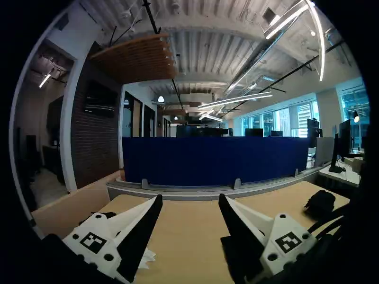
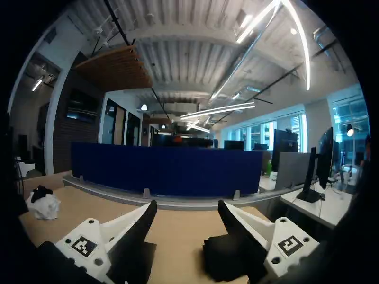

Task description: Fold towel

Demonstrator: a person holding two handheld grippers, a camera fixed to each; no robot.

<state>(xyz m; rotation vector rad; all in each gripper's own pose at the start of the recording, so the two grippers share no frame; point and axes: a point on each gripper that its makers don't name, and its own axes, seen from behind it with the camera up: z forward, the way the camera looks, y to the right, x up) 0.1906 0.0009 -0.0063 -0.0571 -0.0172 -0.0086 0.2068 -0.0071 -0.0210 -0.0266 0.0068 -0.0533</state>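
Observation:
In the left gripper view, my left gripper (image 1: 190, 198) stands open above a light wooden table (image 1: 189, 227), nothing between its fingers. A bit of white cloth (image 1: 148, 258) peeks out under the left finger, and a crumpled black cloth (image 1: 320, 201) lies at the far right of the table. In the right gripper view, my right gripper (image 2: 187, 203) is also open and holds nothing. A stack of folded black towels (image 2: 221, 253) lies under its right finger, and more black cloth (image 2: 141, 258) under its left finger. A crumpled white cloth (image 2: 43, 206) with a black piece on top sits at the far left.
A blue partition (image 1: 213, 161) on a grey rail bounds the table's far edge. Desks with monitors (image 2: 327, 161) stand to the right beyond the table. A brick wall (image 1: 94, 142) and a passage lie to the left.

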